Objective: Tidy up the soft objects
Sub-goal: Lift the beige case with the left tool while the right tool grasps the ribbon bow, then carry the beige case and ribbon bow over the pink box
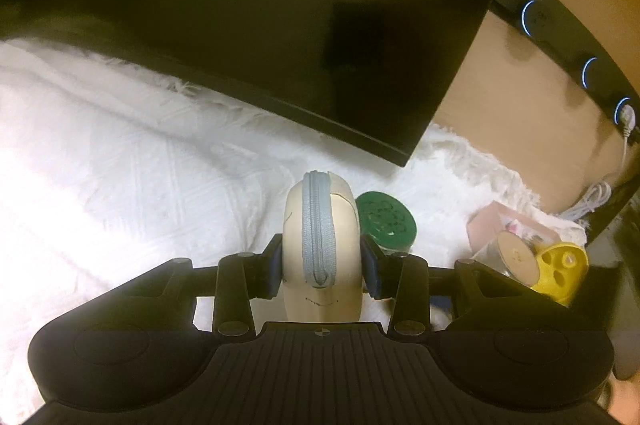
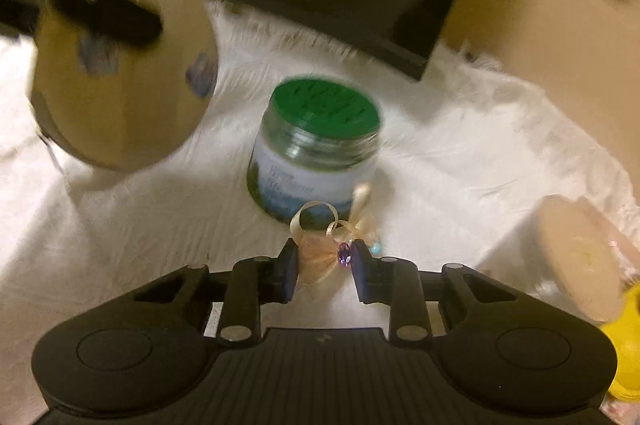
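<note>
The left gripper (image 1: pixel 322 259) is clamped on a beige round pouch (image 1: pixel 320 245) with a grey zipper (image 1: pixel 318 225); both pads press its sides and it stands on edge between them, above the white fluffy cloth (image 1: pixel 120 165). In the right wrist view the same pouch (image 2: pixel 120 77) hangs blurred at upper left, apart from the green-lid jar (image 2: pixel 316 149) in the middle of the cloth.

The right gripper (image 2: pixel 325 263) has a small peach ribbon bow (image 2: pixel 320 257) with a purple stone (image 2: pixel 345 254) between its fingers. The right pad seems to touch the stone, but beside the left pad I see a gap, so I cannot tell if the bow is really pinched or only sits between the jaws (the picture is a bit blurred here).

What can go wrong, in my judgement:
- The bow is thin, light fabric. If the fingers catch only a loop or the hard stone, it may slip out when the hand lifts, & fall on the cloth or against the jar.
- The jar stands just behind the bow, approx. touching its loops. A push forward with the right gripper could knock it over or slide it.
- The pouch is soft and held only at its sides, w/o support below. A fast swing might let it rotate or slide down.
- At the right edge are a yellow object (image 2: pixel 624 337) and a round beige lid-like item (image 2: pixel 580 257), quite near; a wide move of the right hand could hit them.
- The dark screen (image 1: pixel 280 25) is close behind, so a high lift of the left hand may bump it.
</note>
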`<state>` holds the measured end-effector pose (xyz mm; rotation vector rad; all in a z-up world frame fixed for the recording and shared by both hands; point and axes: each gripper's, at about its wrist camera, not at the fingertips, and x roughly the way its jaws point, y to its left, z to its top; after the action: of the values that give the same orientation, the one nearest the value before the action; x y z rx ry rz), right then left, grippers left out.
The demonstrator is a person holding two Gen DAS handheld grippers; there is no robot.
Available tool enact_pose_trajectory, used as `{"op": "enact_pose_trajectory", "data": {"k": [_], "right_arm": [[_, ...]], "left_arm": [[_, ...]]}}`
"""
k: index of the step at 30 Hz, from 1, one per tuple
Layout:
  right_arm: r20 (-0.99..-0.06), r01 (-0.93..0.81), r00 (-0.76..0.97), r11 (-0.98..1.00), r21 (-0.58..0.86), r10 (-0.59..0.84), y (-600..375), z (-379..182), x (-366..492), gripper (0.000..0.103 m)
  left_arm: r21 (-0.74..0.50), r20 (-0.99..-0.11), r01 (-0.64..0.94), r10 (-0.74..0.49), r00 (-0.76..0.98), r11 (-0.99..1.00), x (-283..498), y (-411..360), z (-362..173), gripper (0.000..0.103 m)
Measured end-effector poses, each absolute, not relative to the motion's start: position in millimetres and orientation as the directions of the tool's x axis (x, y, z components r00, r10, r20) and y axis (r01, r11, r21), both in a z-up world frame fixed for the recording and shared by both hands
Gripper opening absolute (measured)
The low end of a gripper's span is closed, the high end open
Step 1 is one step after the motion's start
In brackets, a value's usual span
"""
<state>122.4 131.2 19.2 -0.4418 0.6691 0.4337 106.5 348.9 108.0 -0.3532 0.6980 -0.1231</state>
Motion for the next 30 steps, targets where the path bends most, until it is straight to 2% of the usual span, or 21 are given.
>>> {"op": "enact_pose_trajectory", "data": {"k": [8,15,21,26,30], "right_arm": [[-0.498,-0.445,0.820,0.861,-0.246,0.282,83.5,136.2,102.6,0.027],[-0.359,-0.279,0.915,0.932,-0.232,0.185,1.0,236.0,110.4,0.027],[-0.364,-0.163,0.926,0.976,-0.143,0.101,-79.5,271.7,121.4,0.027],[-0.418,-0.110,0.906,0.990,-0.091,0.063,-125.5,263.9,129.9,0.027],[-0.474,-0.089,0.879,0.994,-0.056,0.052,-146.7,243.7,148.8,0.027]], "left_arm": [[-0.371,-0.535,0.117,-0.315,0.783,0.921,128.3,310.8,142.1,0.043],[-0.414,-0.433,0.310,-0.485,0.759,0.856,161.2,241.6,195.8,0.043],[-0.420,-0.415,0.445,-0.603,0.681,0.791,181.3,163.2,207.8,0.043],[-0.511,-0.440,0.475,-0.693,0.571,0.717,204.7,106.9,187.2,0.044],[-0.620,-0.445,0.439,-0.753,0.485,0.650,224.9,74.8,152.9,0.044]]}}
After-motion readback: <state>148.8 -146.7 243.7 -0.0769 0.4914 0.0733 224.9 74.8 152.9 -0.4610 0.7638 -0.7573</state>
